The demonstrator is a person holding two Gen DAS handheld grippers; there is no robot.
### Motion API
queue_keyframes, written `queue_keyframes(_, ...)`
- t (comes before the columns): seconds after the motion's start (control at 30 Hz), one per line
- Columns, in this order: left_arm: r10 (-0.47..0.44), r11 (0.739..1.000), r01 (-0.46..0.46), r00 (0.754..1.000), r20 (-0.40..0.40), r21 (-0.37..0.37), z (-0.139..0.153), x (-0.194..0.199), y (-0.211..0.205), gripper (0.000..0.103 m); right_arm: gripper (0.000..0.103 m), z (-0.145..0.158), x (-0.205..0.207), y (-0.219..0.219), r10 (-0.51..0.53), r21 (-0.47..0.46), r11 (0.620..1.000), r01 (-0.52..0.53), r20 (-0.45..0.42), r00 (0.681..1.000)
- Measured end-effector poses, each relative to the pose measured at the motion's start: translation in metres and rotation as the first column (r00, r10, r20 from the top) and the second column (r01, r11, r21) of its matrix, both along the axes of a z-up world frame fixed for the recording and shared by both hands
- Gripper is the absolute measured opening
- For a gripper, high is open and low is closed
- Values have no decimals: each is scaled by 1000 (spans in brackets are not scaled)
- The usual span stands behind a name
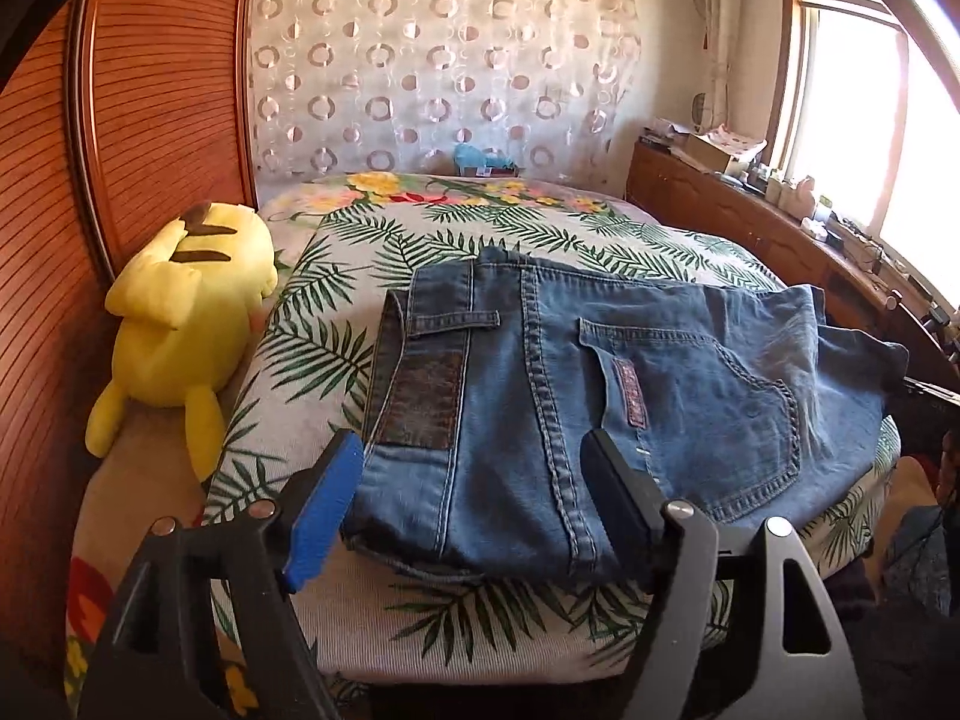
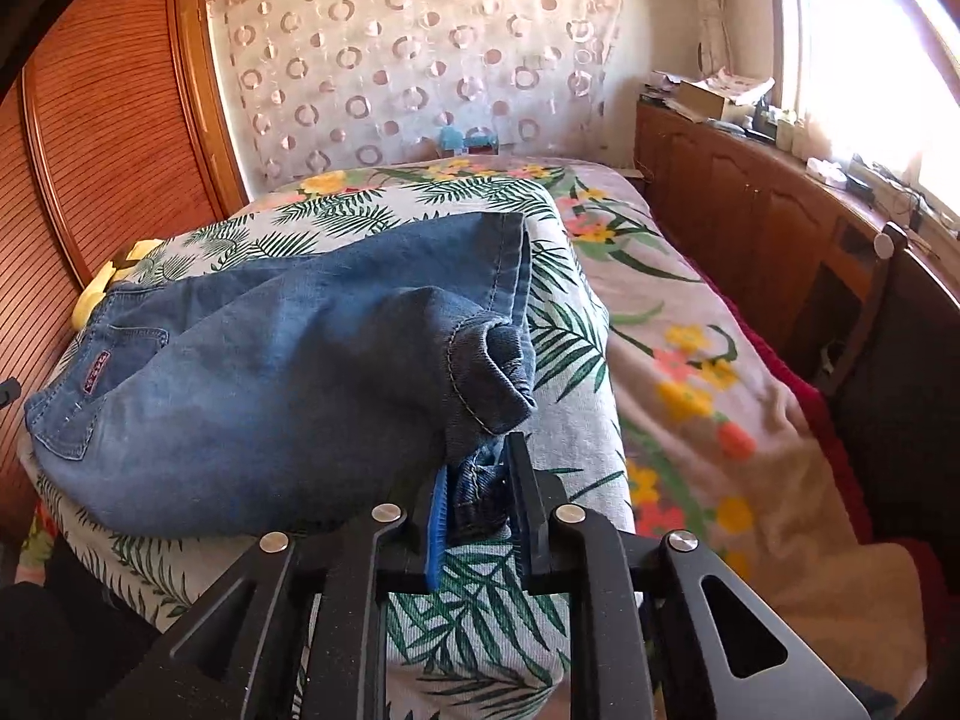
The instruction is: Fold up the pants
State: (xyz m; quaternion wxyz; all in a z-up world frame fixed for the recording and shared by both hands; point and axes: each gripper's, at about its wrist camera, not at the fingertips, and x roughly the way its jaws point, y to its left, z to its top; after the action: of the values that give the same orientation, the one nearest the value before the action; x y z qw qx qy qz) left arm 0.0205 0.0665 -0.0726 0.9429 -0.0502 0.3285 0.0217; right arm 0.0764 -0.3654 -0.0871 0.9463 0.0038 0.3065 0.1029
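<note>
Two grippers work the jeans [image 1: 600, 372] lying sideways across the bed's [image 2: 690, 324] near edge. Left gripper [image 1: 474, 480] is wide apart at the waist; right gripper [image 2: 477, 492] pinches the leg cuffs.

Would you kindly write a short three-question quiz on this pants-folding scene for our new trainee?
1. True or false: the right gripper is shut on denim at the leg end of the jeans.
2. Multiple choice: the left gripper is A) shut on the waistband, B) open, its fingers either side of the waist end, C) out of view.
3. Fill in: the yellow plush toy lies between the jeans and the wooden ____.

Key: 1 true; 2 B; 3 wardrobe door.
</note>
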Motion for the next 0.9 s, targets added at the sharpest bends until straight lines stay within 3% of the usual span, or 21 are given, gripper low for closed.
queue_keyframes(0.27, -13, 1000, 12, 1000, 27, 23, 15, 42, 17, 76, 32, 2, -1, -11, 5, 23, 1000, -6, 19, 1000)
queue_keyframes(0.37, -22, 1000, 22, 999, 30, -1, 17, 61, 25, 69, 34, 1, 0, -8, 3, 22, 1000, -4, 28, 1000)
queue_keyframes(0.6, -55, 998, 54, 998, -27, -10, 11, 112, 30, 48, 38, 0, 6, -2, 3, 38, 999, -5, 55, 999)
queue_keyframes(0.9, -39, 999, 36, 985, -170, -19, -18, 161, 38, 48, 39, -13, 17, -3, -6, 46, 999, 4, 35, 999)
